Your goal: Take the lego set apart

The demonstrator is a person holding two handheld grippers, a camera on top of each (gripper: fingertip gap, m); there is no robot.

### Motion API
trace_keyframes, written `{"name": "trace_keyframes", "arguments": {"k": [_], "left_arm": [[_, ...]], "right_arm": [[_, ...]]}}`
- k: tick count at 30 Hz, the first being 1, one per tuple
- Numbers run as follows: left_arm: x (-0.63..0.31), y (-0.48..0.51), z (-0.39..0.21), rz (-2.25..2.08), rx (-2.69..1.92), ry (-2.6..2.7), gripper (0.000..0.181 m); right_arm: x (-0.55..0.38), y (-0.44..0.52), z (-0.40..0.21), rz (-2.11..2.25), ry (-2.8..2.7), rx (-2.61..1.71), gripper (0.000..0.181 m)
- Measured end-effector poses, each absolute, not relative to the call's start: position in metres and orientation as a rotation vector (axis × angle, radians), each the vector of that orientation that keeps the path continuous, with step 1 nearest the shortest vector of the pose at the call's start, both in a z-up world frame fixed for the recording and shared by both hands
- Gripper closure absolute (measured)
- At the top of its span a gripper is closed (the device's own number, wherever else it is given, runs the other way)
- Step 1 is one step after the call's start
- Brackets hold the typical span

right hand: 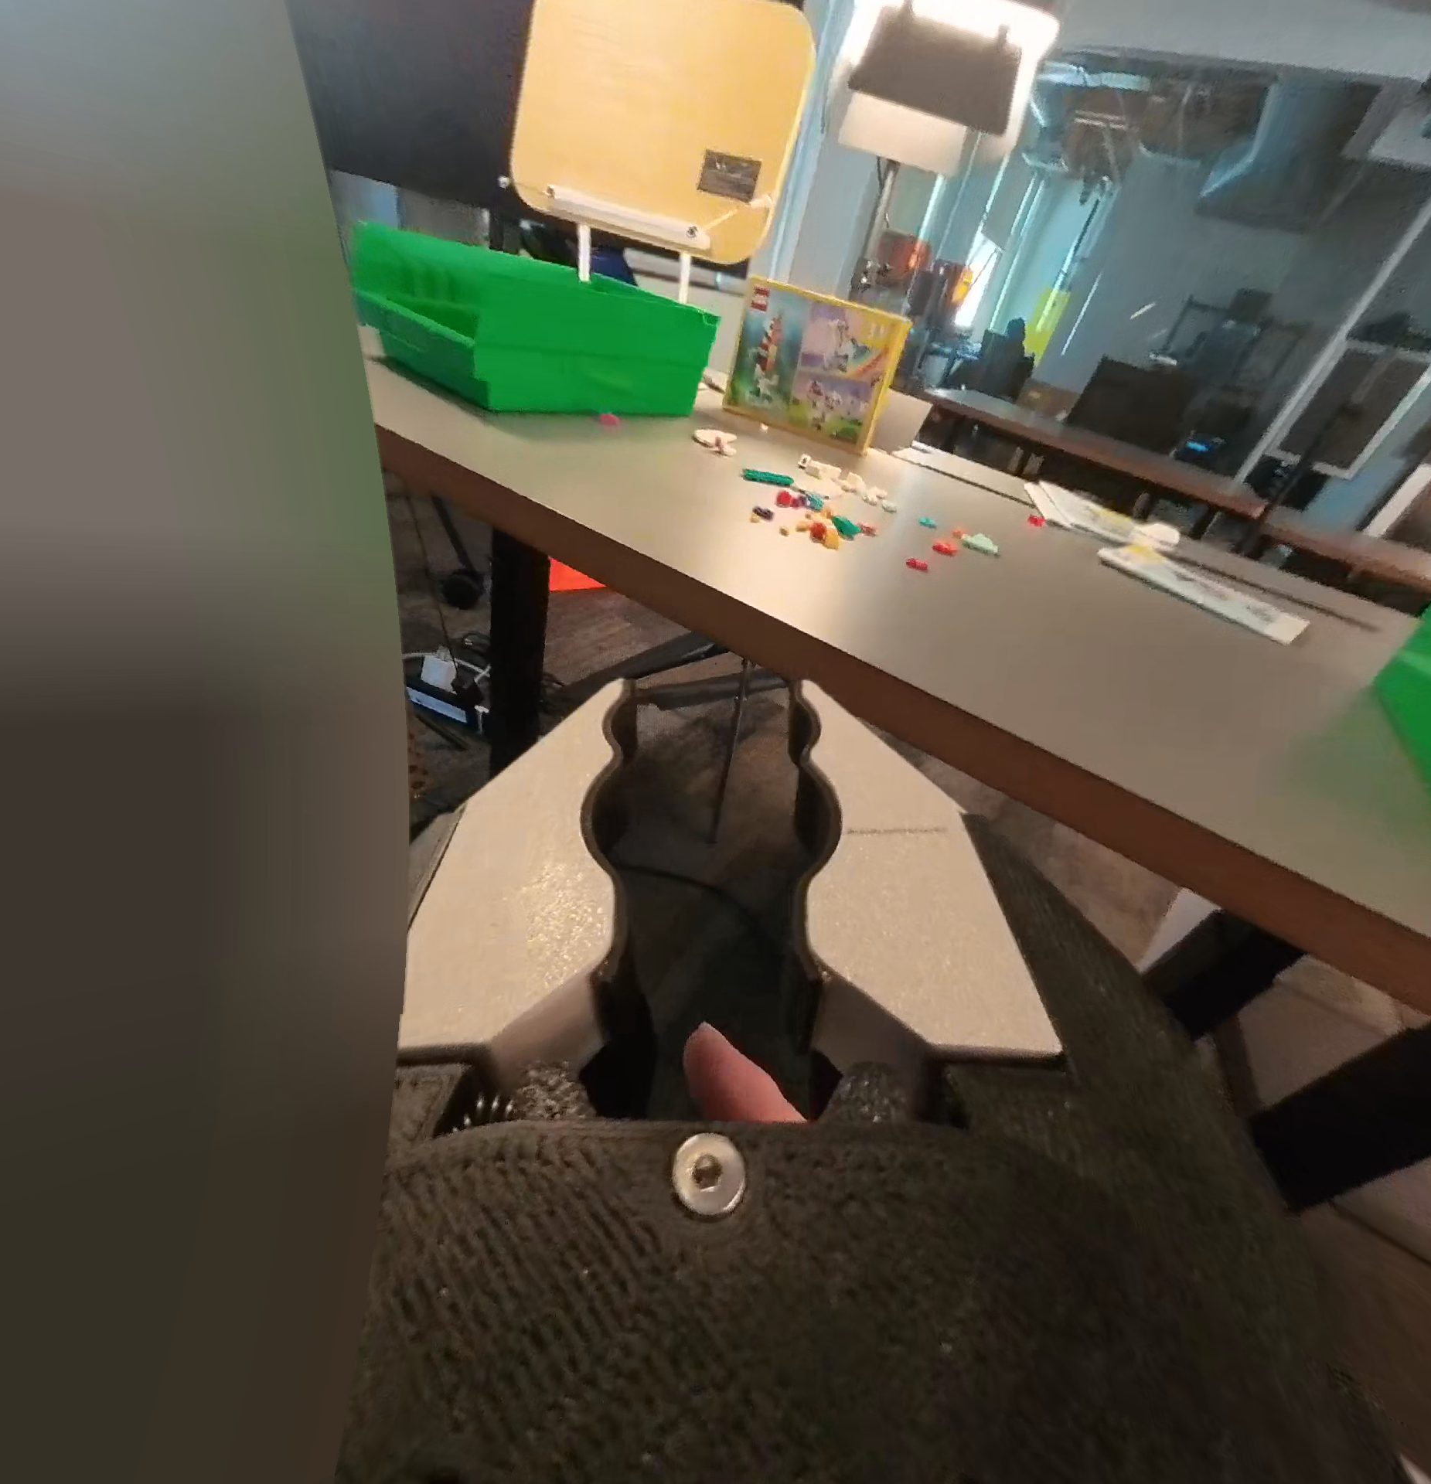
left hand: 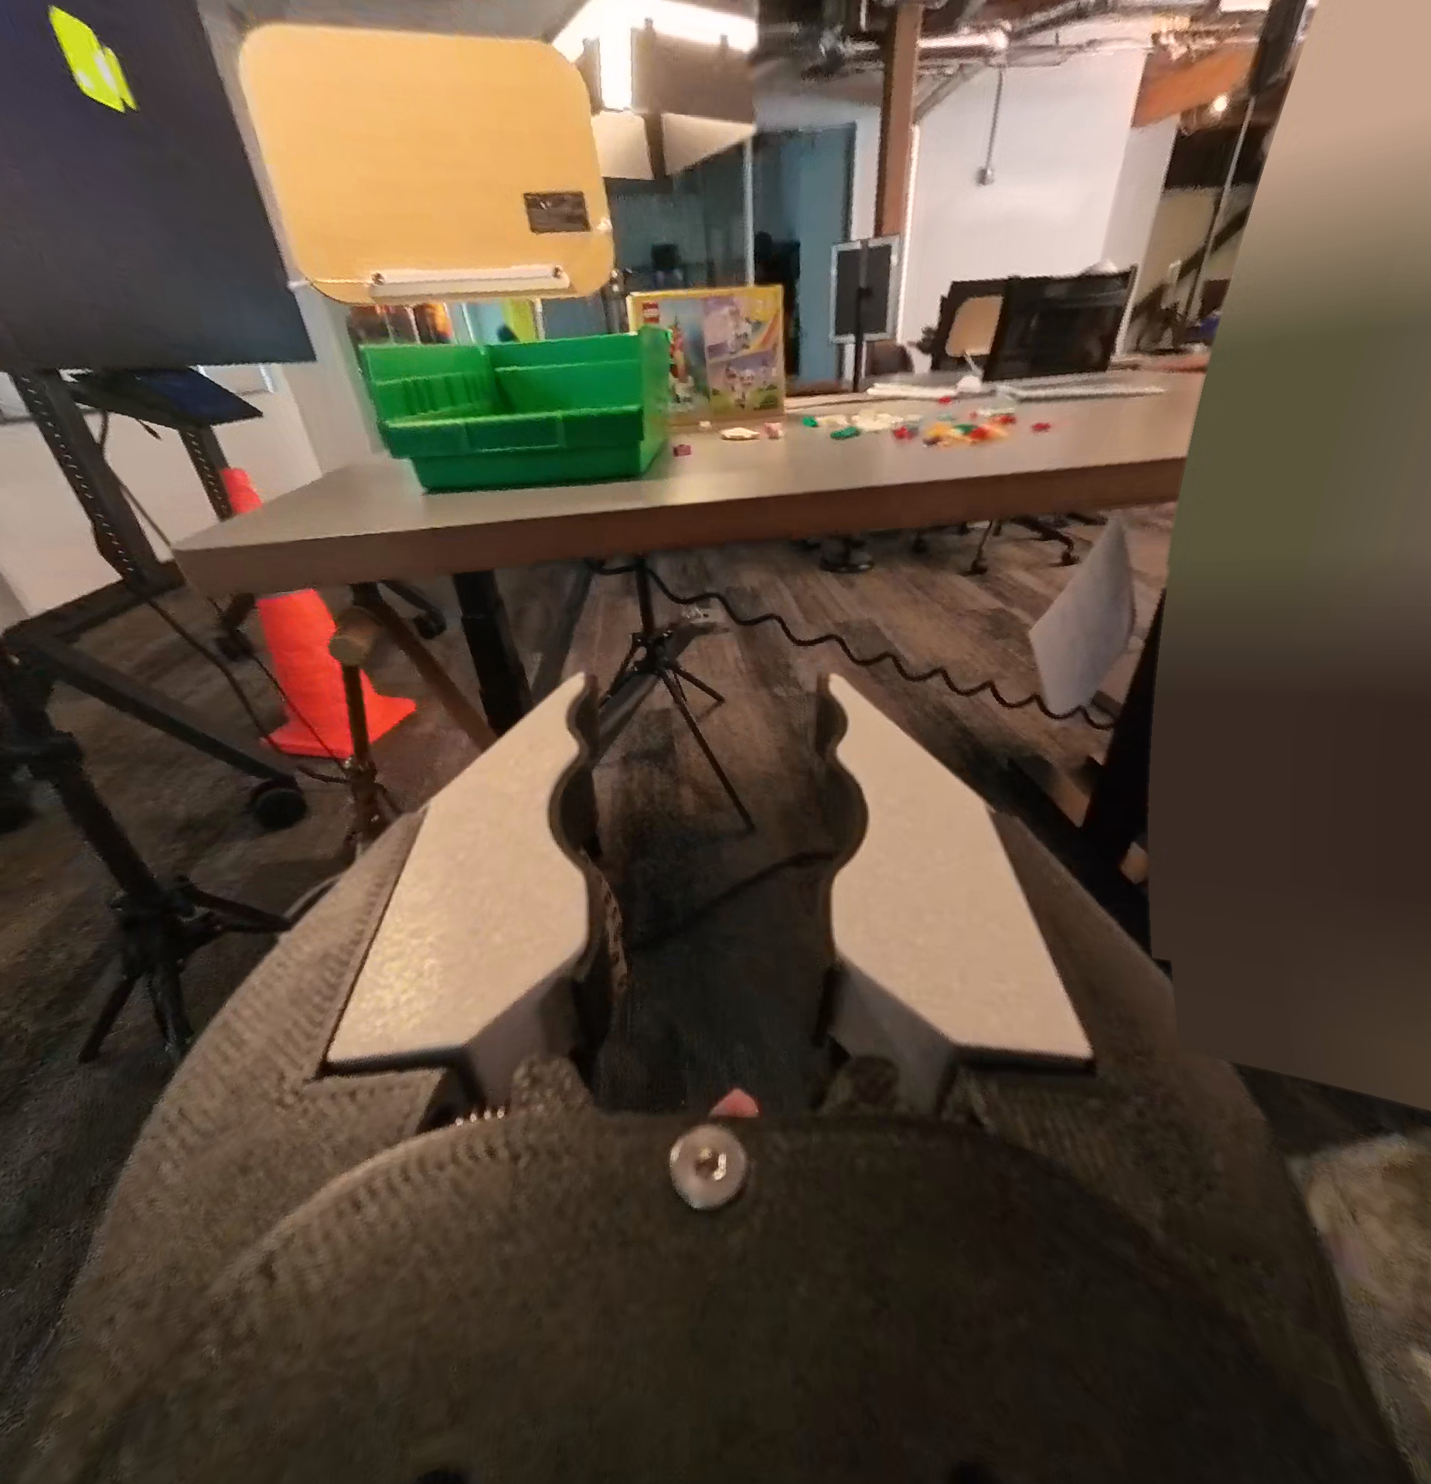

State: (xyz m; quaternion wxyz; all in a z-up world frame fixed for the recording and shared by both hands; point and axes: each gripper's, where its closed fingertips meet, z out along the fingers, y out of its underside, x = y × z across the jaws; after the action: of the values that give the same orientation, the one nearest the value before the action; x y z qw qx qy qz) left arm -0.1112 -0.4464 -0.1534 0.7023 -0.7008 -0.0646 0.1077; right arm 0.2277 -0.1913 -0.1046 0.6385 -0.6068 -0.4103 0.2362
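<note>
Several small loose lego pieces (left hand: pixel 961 432) in red, green, yellow and white lie scattered on the grey table (left hand: pixel 776 482); they also show in the right wrist view (right hand: pixel 824 522). The yellow lego box (left hand: pixel 716 353) stands upright behind them (right hand: pixel 816 369). My left gripper (left hand: pixel 708 699) is open and empty, held low in front of the table, below its top. My right gripper (right hand: pixel 712 707) is open and empty, under the table's front edge. Both are far from the pieces.
A green divided bin (left hand: pixel 519 409) sits at the table's left end (right hand: pixel 535 345), a tan board on a stand (left hand: pixel 431 161) behind it. Booklets (right hand: pixel 1202 594) lie at the right, with another green bin (right hand: pixel 1419 707). An orange cone (left hand: pixel 310 666), tripods and cables are on the floor. My right fingertips sit around 45 centimeters from my left ones.
</note>
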Motion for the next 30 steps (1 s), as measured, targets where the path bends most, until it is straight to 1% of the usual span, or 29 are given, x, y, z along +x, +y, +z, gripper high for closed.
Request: {"name": "trace_keyframes", "arguments": {"k": [7, 13, 19, 24, 30], "left_arm": [[-0.085, -0.531, -0.107, 0.374, -1.618, -0.087, 0.128], [-0.079, -0.6, -0.083, 0.453, -1.608, -0.169, 0.125], [-0.089, -0.66, -0.07, 0.508, -1.556, -0.287, 0.118], [-0.096, -0.683, -0.068, 0.487, -1.519, -0.345, 0.115], [-0.106, -0.678, -0.072, 0.467, -1.517, -0.348, 0.115]], "right_arm": [[0.247, -0.228, -0.074, 0.447, -1.034, -1.239, 0.145], [0.243, -0.251, -0.048, 0.618, -0.973, -1.194, 0.145], [0.21, -0.268, -0.03, 0.751, -0.979, -1.143, 0.145], [0.178, -0.282, -0.022, 0.789, -1.034, -1.104, 0.145], [0.158, -0.281, -0.02, 0.799, -1.037, -1.105, 0.145]]}}
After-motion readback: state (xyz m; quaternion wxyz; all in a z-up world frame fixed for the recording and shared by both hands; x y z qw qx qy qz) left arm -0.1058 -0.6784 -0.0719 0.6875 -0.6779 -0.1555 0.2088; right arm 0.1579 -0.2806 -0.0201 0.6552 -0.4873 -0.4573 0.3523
